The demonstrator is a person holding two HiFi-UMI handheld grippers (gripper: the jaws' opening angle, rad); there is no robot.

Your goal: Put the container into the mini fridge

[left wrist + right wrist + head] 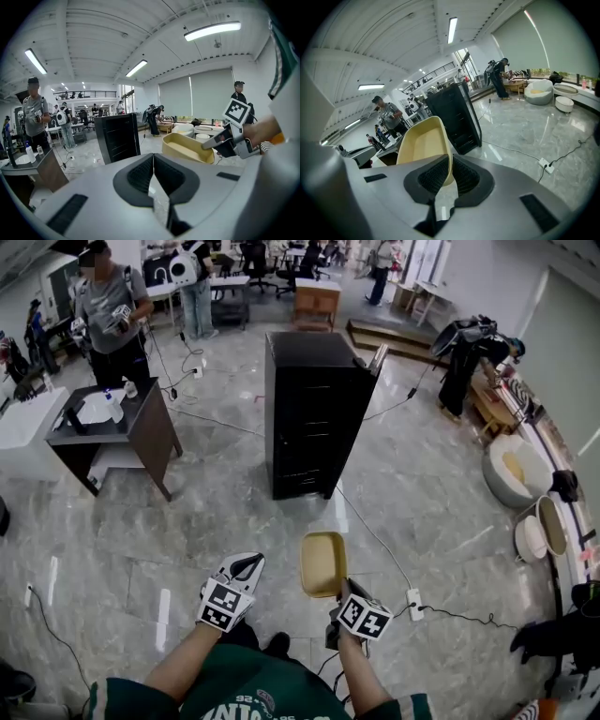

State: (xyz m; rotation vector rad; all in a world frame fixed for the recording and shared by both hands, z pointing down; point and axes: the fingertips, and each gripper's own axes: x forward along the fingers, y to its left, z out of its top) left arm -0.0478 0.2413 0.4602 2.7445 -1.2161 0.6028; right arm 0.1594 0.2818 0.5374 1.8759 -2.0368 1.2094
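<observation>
Two grippers are held out low over the grey marble floor [187,521]. The right gripper [339,594] is clamped on the near wall of a pale yellow, tray-like container [323,562]. Its pads pinch the thin rim from both sides, and the container is carried clear of the floor with its open side facing up. Just beside it, the left gripper [249,564] has its jaws pressed together at the tips with nothing between them; it is near the container but not touching it. A white power strip [413,602] lies on the floor to the right, with a cable running off toward the black mini fridge [314,418]. The fridge stands upright well ahead of both grippers, well apart from the container. Left of the fridge is a dark tabletop [98,423] carrying a bottle and a few small items, with a person [117,315] standing behind it. Farther off on the right, another person [467,357] bends over near a row of round white seats [511,472].
</observation>
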